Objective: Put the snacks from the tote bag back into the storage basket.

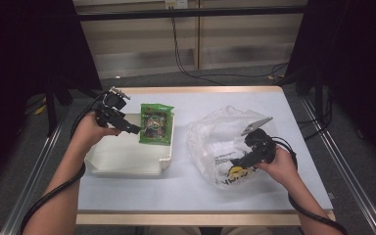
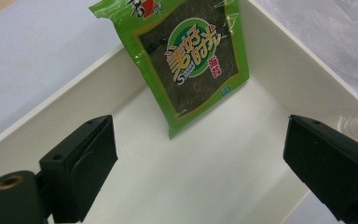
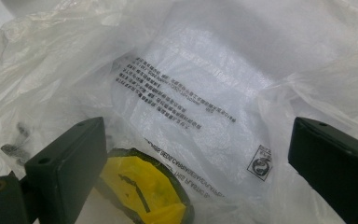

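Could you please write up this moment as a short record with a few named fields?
Surface: white table
Left gripper: open, jaws wide apart over the white tray, aimed at the packet, apart from it
Green seaweed snack packet: in the tray, leaning on its far wall, printed face toward the left gripper
Right gripper: open, jaws apart at the clear plastic bag
Bag: crumpled on the table right of the tray, black print and a yellow mark showing
Held: nothing gripped by either gripper
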Tool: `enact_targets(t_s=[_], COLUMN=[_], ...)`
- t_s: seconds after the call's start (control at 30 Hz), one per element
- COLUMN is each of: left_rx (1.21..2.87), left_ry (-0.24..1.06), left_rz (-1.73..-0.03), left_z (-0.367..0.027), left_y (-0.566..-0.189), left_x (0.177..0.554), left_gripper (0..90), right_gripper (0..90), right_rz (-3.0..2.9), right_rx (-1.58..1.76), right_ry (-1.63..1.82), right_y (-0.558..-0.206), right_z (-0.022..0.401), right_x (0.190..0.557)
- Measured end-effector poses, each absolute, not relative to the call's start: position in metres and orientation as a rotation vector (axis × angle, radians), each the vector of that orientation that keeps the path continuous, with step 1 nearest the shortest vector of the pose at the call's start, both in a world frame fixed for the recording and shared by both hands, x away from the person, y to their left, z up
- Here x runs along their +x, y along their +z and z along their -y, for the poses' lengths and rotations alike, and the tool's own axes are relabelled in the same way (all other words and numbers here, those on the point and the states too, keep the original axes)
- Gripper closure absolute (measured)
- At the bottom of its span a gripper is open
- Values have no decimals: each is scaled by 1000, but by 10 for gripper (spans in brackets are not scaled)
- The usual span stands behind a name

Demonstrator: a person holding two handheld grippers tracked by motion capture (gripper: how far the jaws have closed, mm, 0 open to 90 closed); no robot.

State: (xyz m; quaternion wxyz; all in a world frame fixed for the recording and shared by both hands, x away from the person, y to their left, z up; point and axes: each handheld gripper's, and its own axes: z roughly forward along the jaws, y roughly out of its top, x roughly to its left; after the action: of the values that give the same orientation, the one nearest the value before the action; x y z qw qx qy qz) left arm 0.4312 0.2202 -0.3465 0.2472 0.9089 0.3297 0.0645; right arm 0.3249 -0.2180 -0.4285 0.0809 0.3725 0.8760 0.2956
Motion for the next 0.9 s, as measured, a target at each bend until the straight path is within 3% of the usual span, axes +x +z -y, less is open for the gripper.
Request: enact_targets(t_s=[0.27, 0.9], left_rx=[2428, 2327], left_ry=[152, 227], left_rz=[-934, -994], left_z=[-223, -223], left_y=[-362, -393], left_x=[423, 406], left_gripper=[87, 85], right_gripper=[44, 43], right_rz=[-2627, -2613], right_rx=[1087, 1105], right_ry=[883, 883], right_y=[-429, -427], right_z=[217, 221], right_x=[326, 324])
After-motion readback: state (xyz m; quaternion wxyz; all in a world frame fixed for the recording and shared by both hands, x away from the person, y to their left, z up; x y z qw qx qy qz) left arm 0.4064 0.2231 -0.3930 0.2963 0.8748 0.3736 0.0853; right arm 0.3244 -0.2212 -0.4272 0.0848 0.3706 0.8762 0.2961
